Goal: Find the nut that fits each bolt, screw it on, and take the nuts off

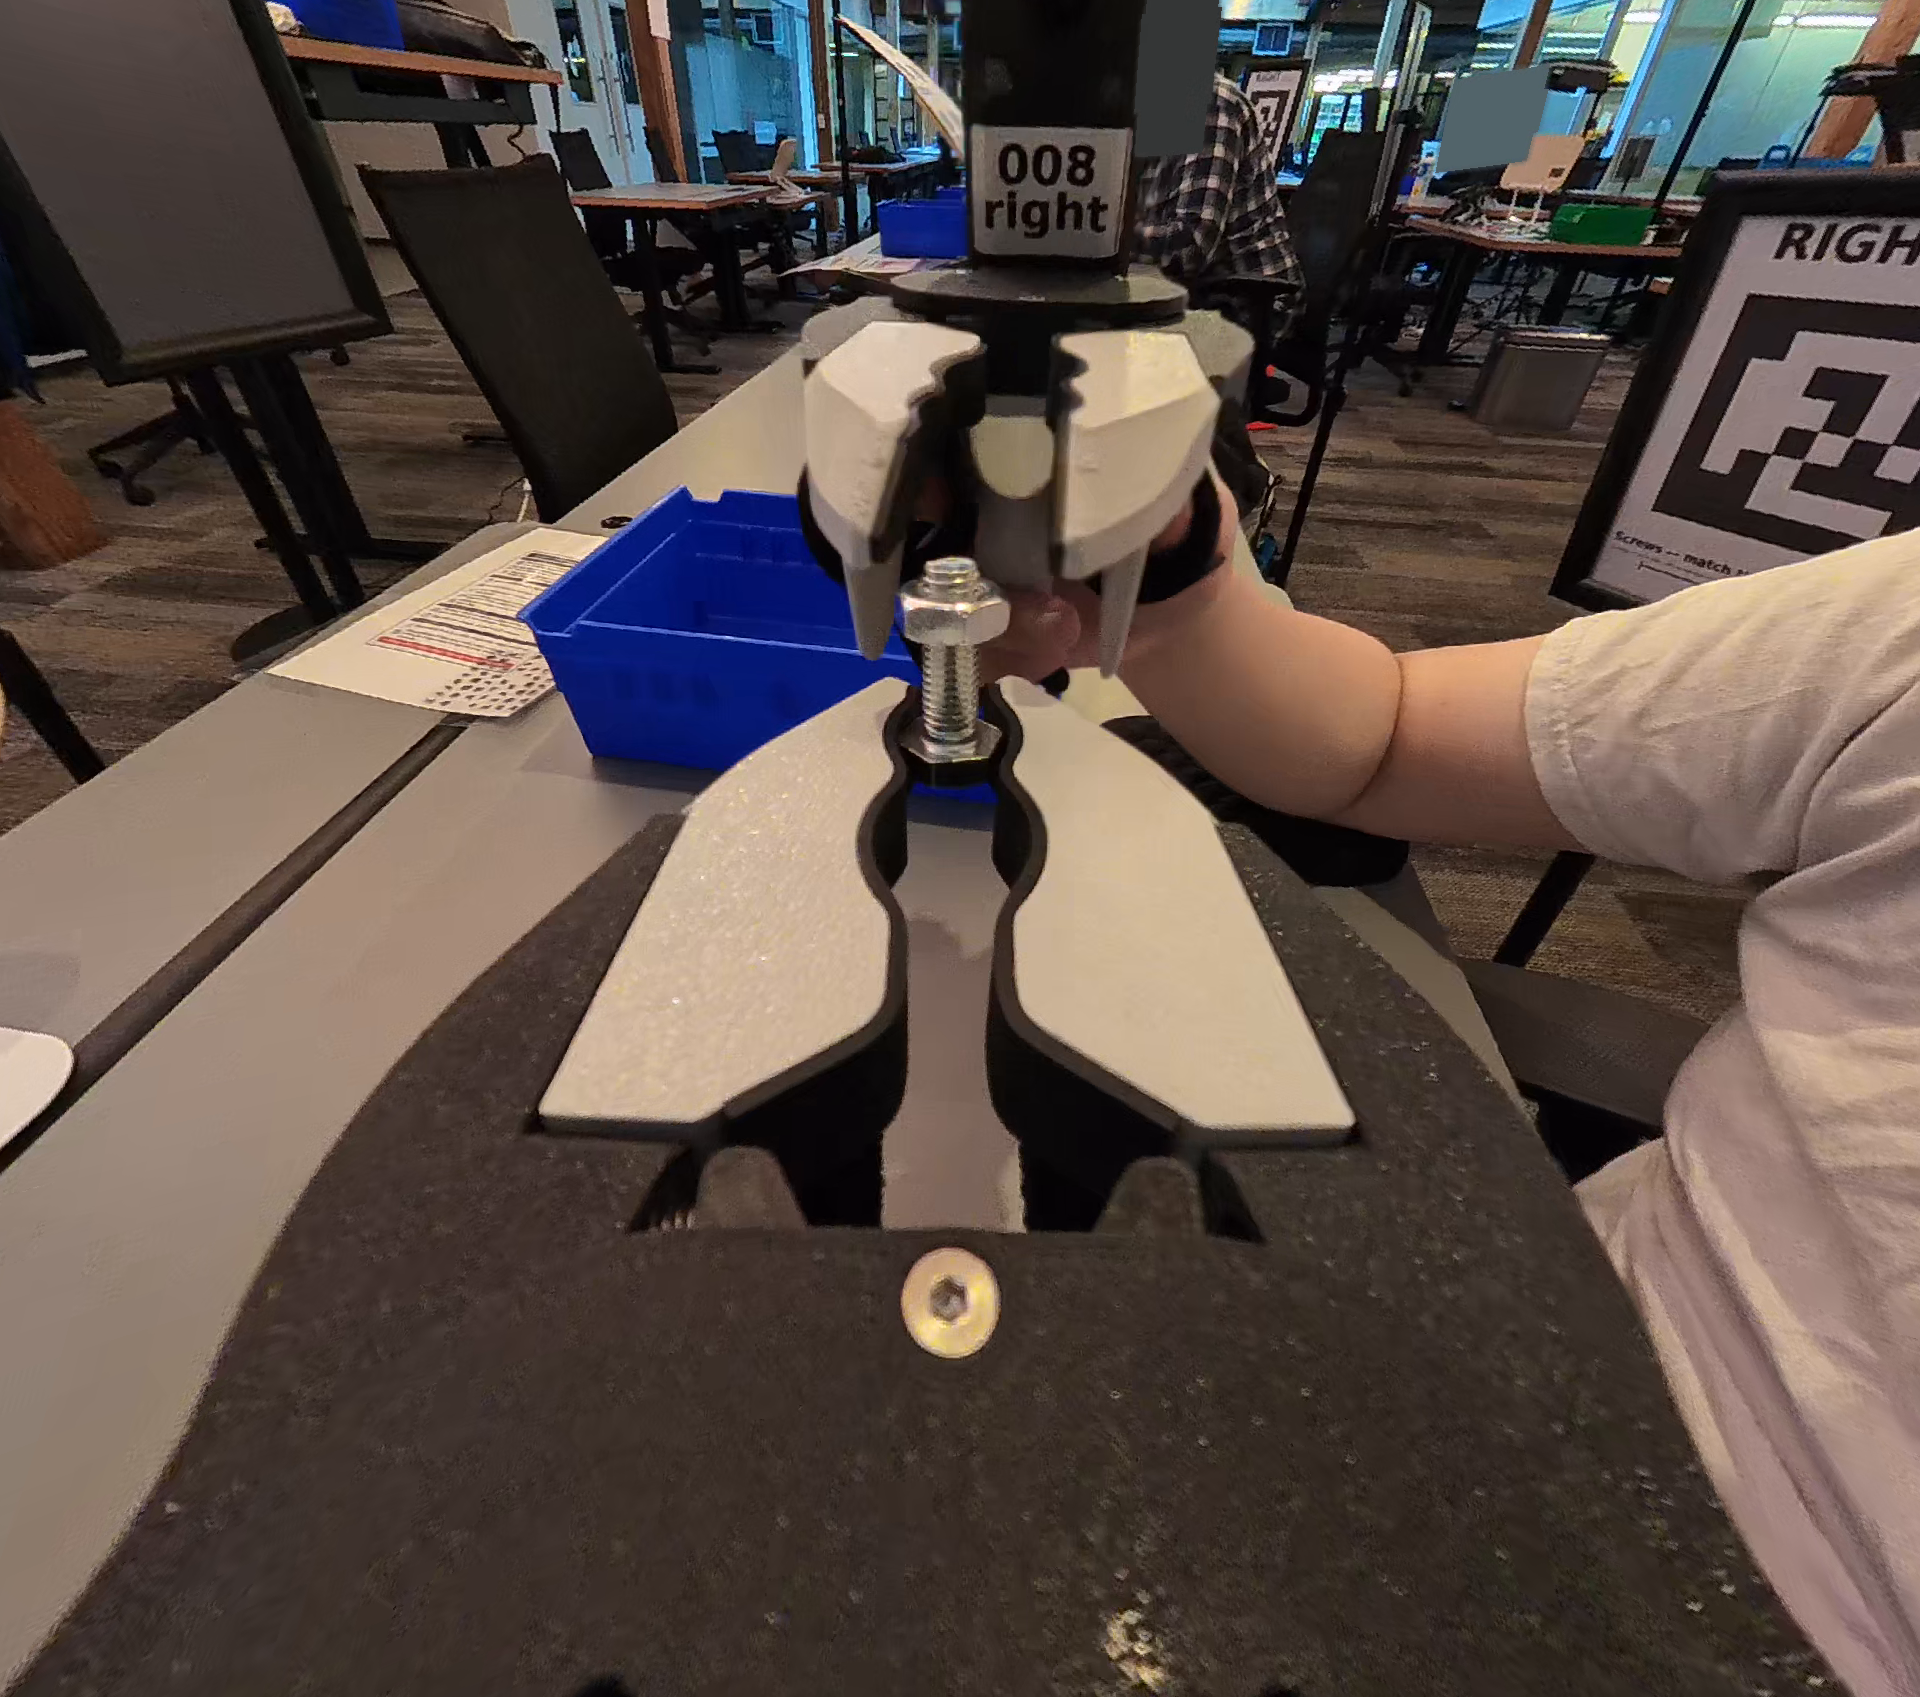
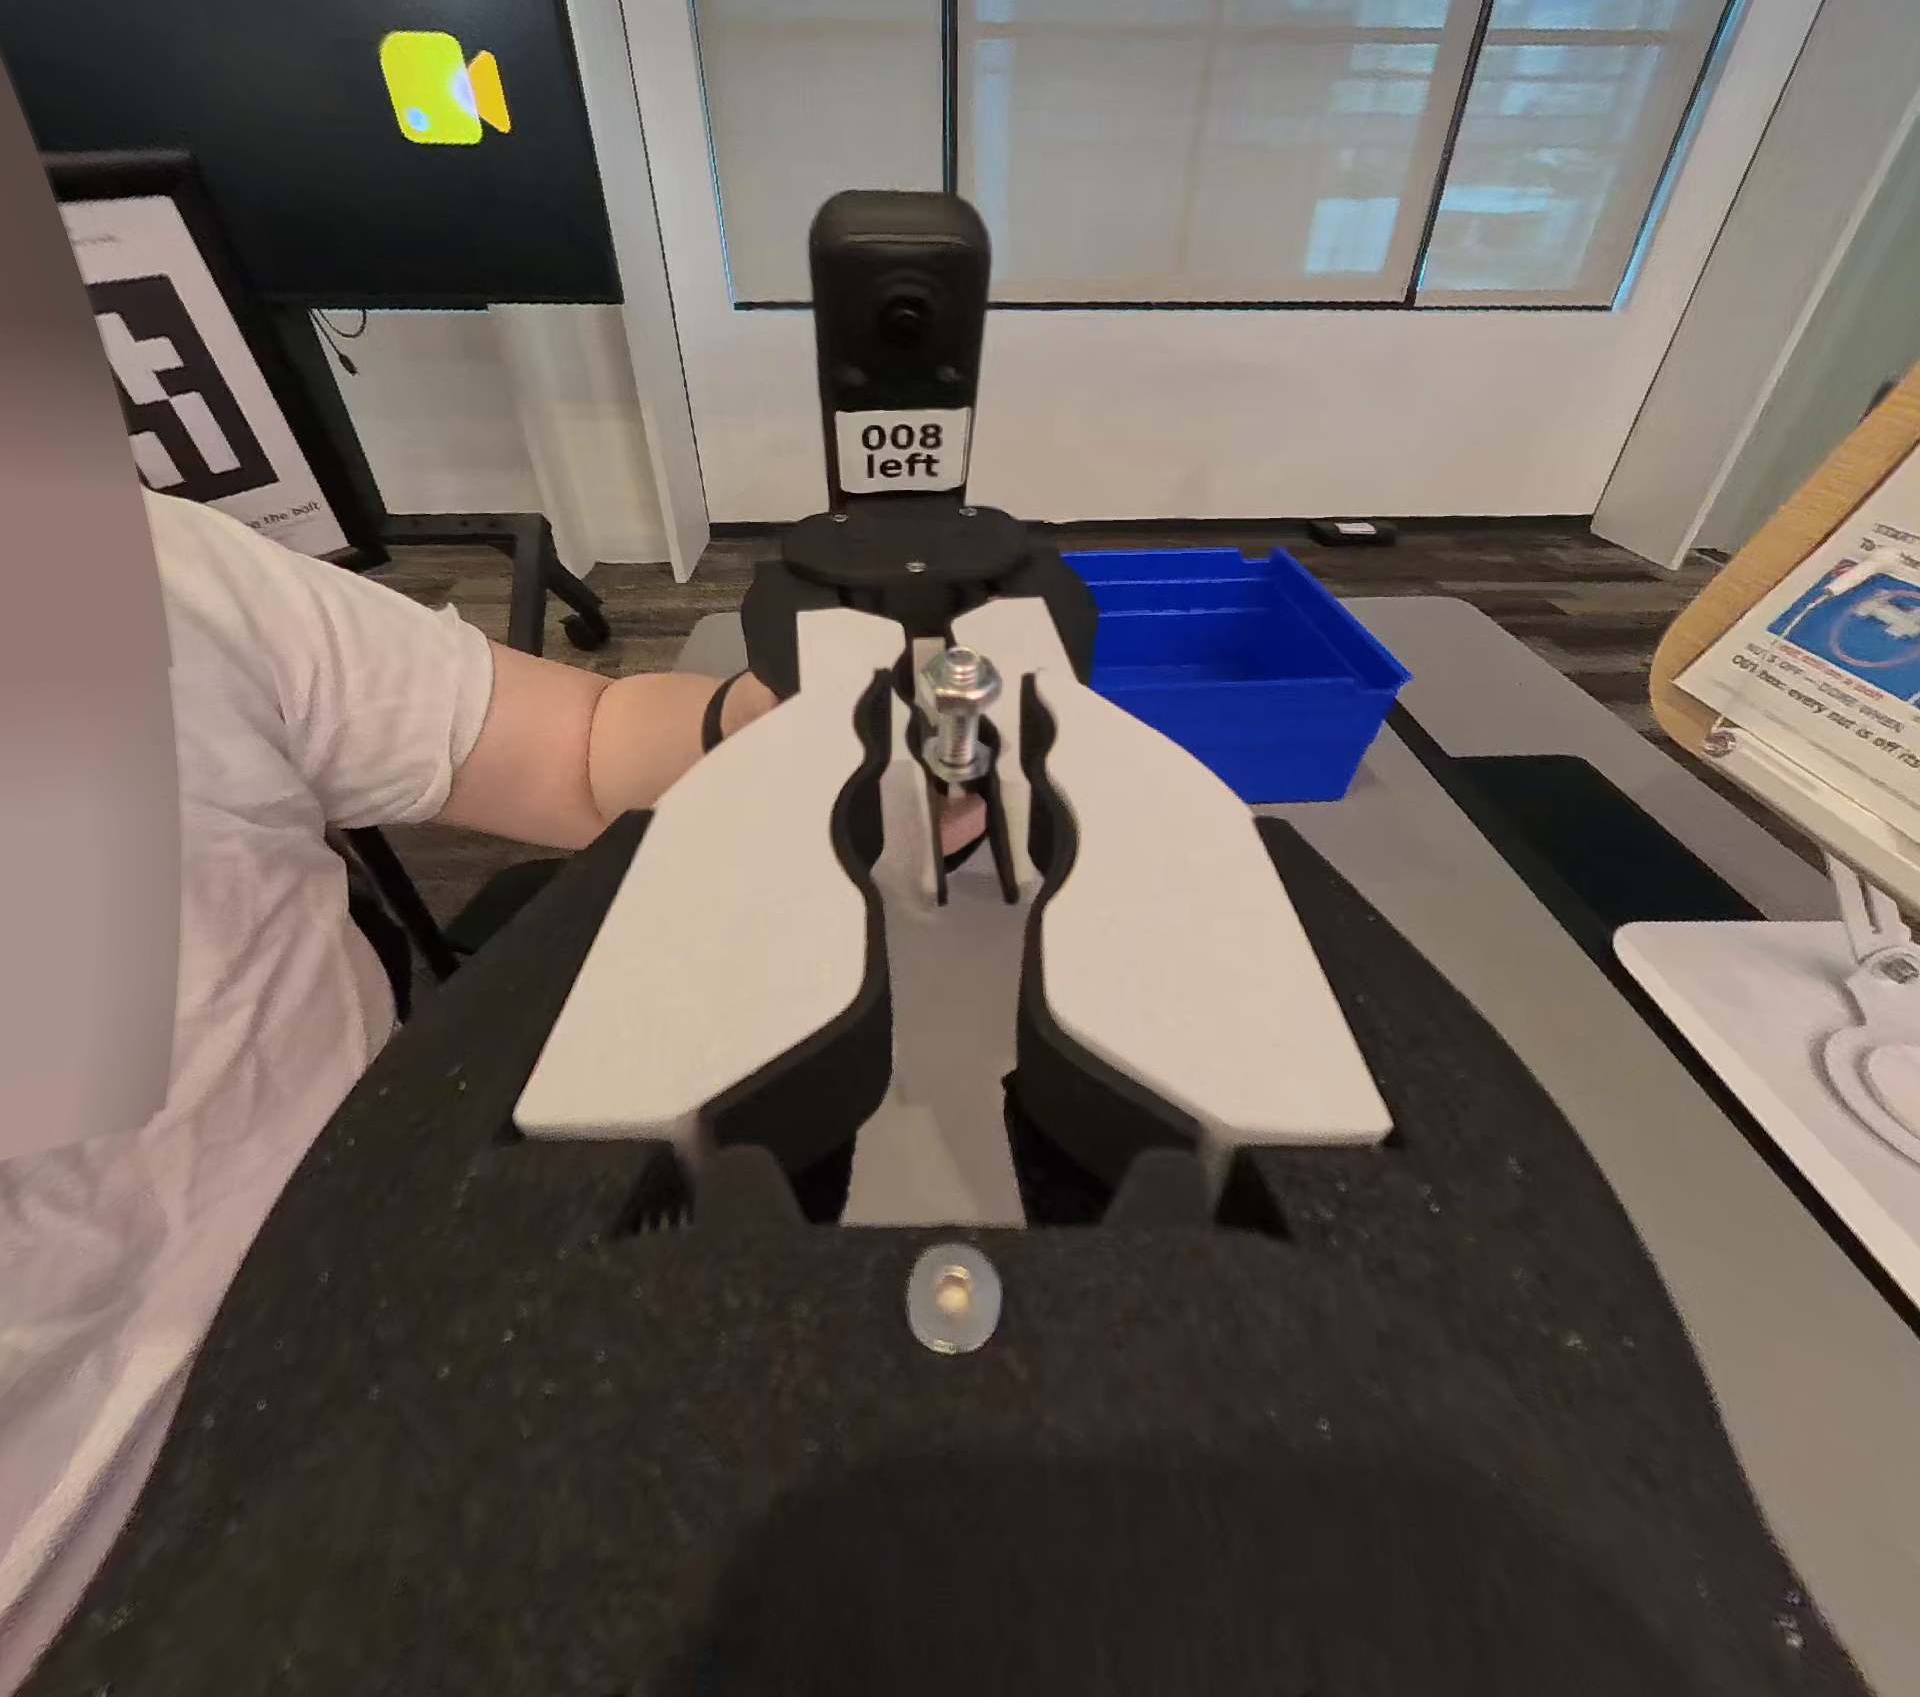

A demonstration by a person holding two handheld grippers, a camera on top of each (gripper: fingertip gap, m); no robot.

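A silver bolt (image 1: pixel 948 697) stands upright above the table, with its hex head clamped between my left gripper's fingertips. My left gripper (image 1: pixel 951 728) is shut on that head. A silver hex nut (image 1: pixel 954 608) sits on the thread near the bolt's top end. My right gripper (image 1: pixel 992 650) faces the left one, open, with its jaws on either side of the nut and apart from it. In the right wrist view the nut (image 2: pixel 958 686) lies between my right gripper's (image 2: pixel 954 693) spread fingers (image 2: pixel 748 899), and the bolt (image 2: pixel 961 748) rises from the left gripper behind.
An empty-looking blue bin (image 1: pixel 675 639) stands on the grey table (image 1: pixel 208 868) just behind the grippers; it also shows in the right wrist view (image 2: pixel 1226 691). A printed sheet (image 1: pixel 457 629) lies left of it. A stand with instruction sheets (image 2: pixel 1818 691) is at the right. The person's arm (image 1: pixel 1299 712) reaches in. Both grippers' tips are close together, under 4 cm apart.
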